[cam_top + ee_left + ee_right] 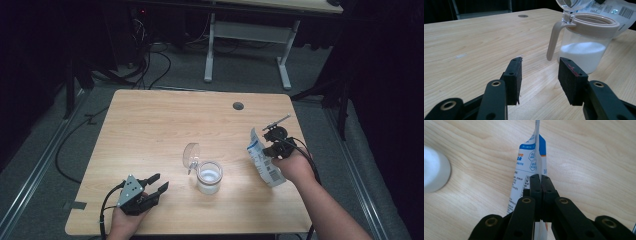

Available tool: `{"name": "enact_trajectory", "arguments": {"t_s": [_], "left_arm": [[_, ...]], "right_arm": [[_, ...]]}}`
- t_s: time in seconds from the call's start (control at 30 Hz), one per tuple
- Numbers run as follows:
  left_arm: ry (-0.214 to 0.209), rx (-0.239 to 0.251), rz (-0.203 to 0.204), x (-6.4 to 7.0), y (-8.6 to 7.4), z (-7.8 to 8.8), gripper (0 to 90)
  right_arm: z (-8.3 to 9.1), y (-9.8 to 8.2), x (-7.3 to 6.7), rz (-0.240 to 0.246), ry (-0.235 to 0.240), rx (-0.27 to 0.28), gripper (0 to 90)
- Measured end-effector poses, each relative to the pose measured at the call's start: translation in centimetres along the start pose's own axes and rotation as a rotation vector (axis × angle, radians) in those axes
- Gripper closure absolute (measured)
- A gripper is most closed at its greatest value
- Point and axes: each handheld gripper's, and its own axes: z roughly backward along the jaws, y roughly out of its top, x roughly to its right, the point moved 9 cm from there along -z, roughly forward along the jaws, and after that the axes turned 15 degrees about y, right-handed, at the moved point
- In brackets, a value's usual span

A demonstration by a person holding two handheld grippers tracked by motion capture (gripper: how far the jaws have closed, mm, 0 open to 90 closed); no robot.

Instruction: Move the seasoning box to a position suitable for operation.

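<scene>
Two tongs: left [156, 183] empty, right [272, 142] on one pouch [262, 159]; one jar [208, 176].

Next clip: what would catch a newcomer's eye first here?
Probably the clear jar mid-table, part-filled with white powder, its lid flipped open. To its right, the right claw pinches a white and blue pouch above the table. The left claw rests open near the front edge, aimed at the jar.
</scene>
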Motion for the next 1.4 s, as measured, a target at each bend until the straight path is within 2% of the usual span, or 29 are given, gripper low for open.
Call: {"name": "enact_trajectory", "arguments": {"t_s": [0.07,0.17,0.2,0.23,0.43,0.47,0.53,0.63,0.8,0.87,0.93,1.0,1.13,1.23,1.4], "left_arm": [[0.008,-0.007,0.01,-0.5,0.0,0.0,54.3],[0.006,-0.031,0.027,-1.0,-0.1,0.0,54.1],[0.006,-0.031,0.027,-1.0,-0.1,0.0,53.8],[0.006,-0.043,0.03,-1.3,-0.3,0.0,53.7],[0.019,-0.071,0.054,-2.1,-0.7,-0.3,53.5],[0.023,-0.072,0.058,-2.3,-0.7,-0.3,53.4],[0.018,-0.071,0.065,-2.4,-0.8,-0.3,53.4],[0.015,-0.068,0.061,-2.4,-0.9,-0.4,53.5],[0.021,-0.071,0.052,-2.4,-1.0,-0.5,53.6],[0.013,-0.078,0.063,-2.3,-1.1,-0.5,54.2],[0.008,-0.079,0.07,-2.3,-1.1,-0.5,54.3],[0.006,-0.08,0.08,-2.4,-1.1,-0.5,54.3],[0.01,-0.073,0.094,-2.7,-1.1,-0.4,54.3],[0.011,-0.073,0.09,-2.7,-1.1,-0.4,54.5],[0.014,-0.075,0.077,-2.4,-1.2,-0.5,55.1]], "right_arm": [[0.7,0.3,-0.1,0.02,-0.011,0.052,90.0],[1.3,0.6,-0.2,0.018,-0.014,0.1,90.0],[1.3,0.6,-0.2,0.018,-0.014,0.1,90.0],[1.6,0.6,-0.3,0.011,-0.014,0.143,90.0],[1.5,0.3,-0.5,0.028,-0.016,0.188,90.0],[1.9,0.5,-0.6,0.037,-0.028,0.239,90.0],[2.1,0.5,-0.6,0.034,-0.022,0.274,90.0],[2.0,0.3,-0.8,0.045,-0.016,0.298,90.0],[1.6,-0.3,-0.8,0.038,0.004,0.336,90.0],[1.5,-0.6,-0.8,0.029,0.019,0.35,89.9],[1.4,-0.8,-0.7,0.035,0.005,0.363,90.0],[1.4,-1.0,-0.6,0.022,0.02,0.388,90.0],[1.6,-1.3,-0.4,0.028,0.015,0.432,90.0],[1.7,-1.4,-0.5,0.025,0.025,0.455,90.0],[1.8,-1.7,-0.6,0.047,0.024,0.519,90.0]]}}
